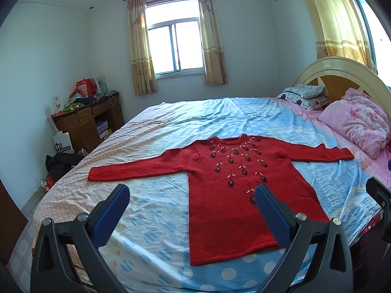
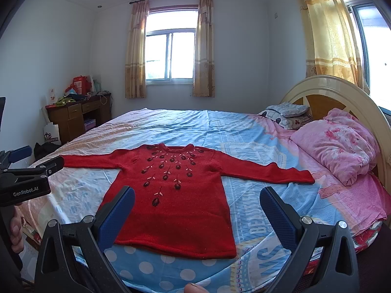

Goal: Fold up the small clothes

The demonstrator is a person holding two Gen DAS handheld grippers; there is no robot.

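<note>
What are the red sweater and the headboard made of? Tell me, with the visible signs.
Red sweater: looks like knitted wool or a similar yarn, matte and slightly fuzzy, with a rolled hem and stitched-on dark flowers; the fibre itself cannot be confirmed. Headboard: glossy cream frame, likely lacquered wood or a moulded material, judging by its highlights, around amber panels that look like wood veneer.

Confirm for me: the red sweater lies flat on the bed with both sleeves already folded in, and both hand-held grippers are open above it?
Not quite. The red sweater lies flat on the bed, but both sleeves are spread straight out, as the left wrist view shows. The left hand-held gripper and the right hand-held gripper are open.
</note>
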